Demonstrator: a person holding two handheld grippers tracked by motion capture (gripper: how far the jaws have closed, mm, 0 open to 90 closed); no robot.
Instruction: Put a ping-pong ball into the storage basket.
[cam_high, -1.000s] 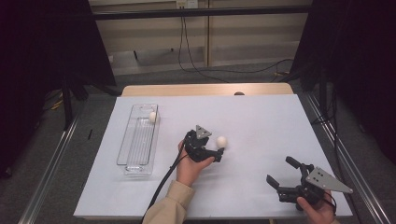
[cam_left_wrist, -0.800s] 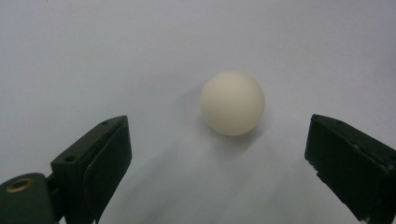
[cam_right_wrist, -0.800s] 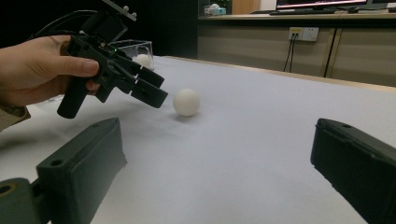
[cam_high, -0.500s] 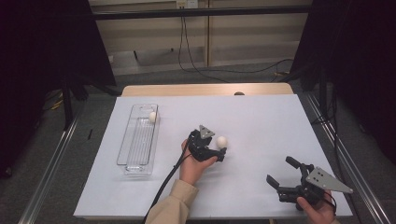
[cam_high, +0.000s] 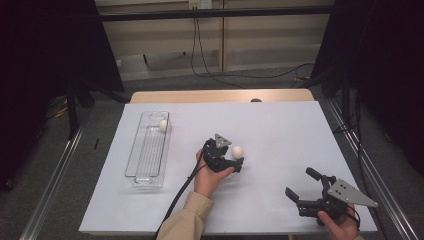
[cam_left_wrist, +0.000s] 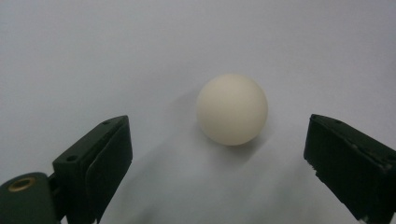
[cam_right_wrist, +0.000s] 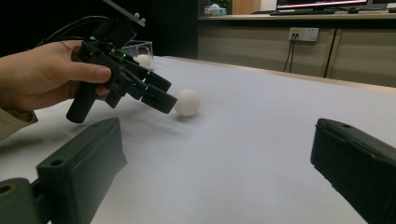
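The left gripper (cam_high: 235, 161) is near the middle of the tabletop (cam_high: 280, 125), held by the left hand (cam_high: 210, 177). Its jaws are spread wide, and the white ball (cam_high: 237, 151) lies on the white surface just in front of them. In the left gripper view the ball (cam_left_wrist: 232, 109) sits between the two black jaws but a little beyond their tips, and it touches neither of them. In the right gripper view the same ball (cam_right_wrist: 187, 102) rests on the tabletop, just beside the tip of the left gripper (cam_right_wrist: 159, 95).

The right gripper (cam_high: 302, 187) is near the front right corner of the tabletop, well apart from the ball, held by the right hand (cam_high: 340, 225). Its jaws are also spread and hold nothing.

A clear plastic tray (cam_high: 145, 175) lies along the left side of the tabletop. A second white ball (cam_high: 163, 125) lies inside it, at the far end of the tray.
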